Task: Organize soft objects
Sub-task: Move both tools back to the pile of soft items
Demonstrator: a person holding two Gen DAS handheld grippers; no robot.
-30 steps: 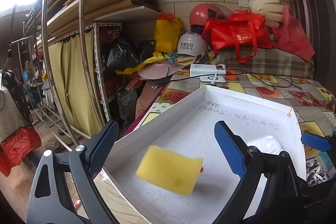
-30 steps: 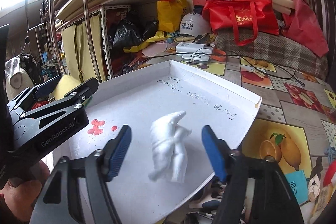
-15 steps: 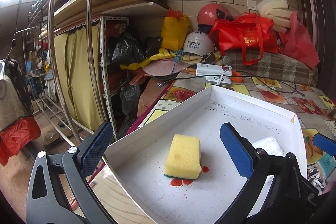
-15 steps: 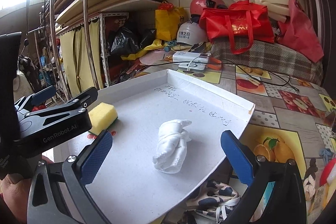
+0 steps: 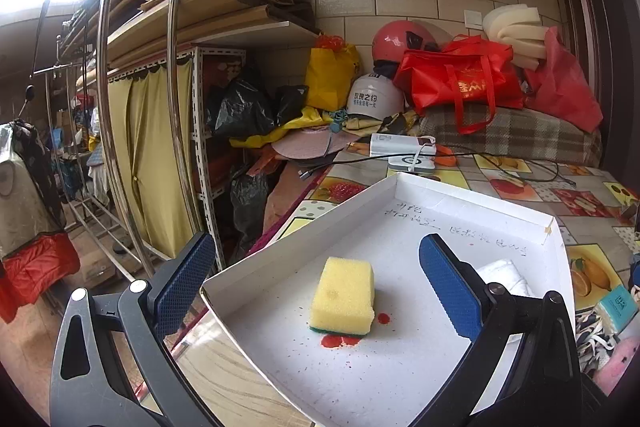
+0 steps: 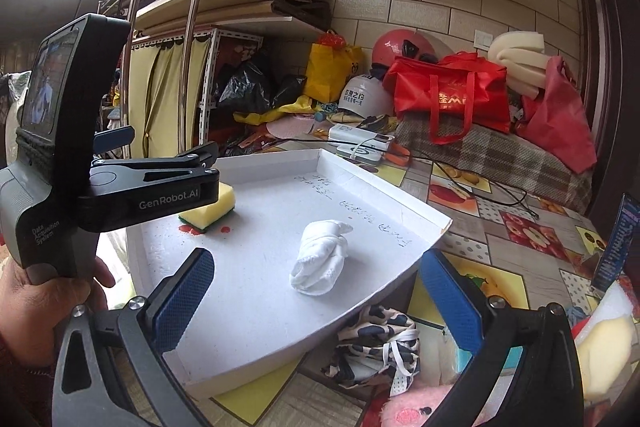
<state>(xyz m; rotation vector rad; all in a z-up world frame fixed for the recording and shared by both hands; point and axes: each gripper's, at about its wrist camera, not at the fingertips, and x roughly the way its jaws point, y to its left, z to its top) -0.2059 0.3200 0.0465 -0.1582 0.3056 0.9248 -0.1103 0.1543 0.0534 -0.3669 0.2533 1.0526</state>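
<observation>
So far the sponge (image 5: 343, 295) and sock (image 6: 322, 257) lie in the tray (image 6: 400, 195) ahead of both spread, empty grippers, left (image 5: 316, 285) and right (image 6: 316, 301), with cloths (image 6: 376, 347) below still outside.

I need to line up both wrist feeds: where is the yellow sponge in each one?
Left wrist: the yellow sponge lies lower centre in the white tray, between the open fingers.
Right wrist: the sponge sits left of centre, partly behind the left gripper.
Shared landmark: the rolled white cloth in the tray.

Both wrist views overlook the same white tray (image 5: 472, 193).
</observation>
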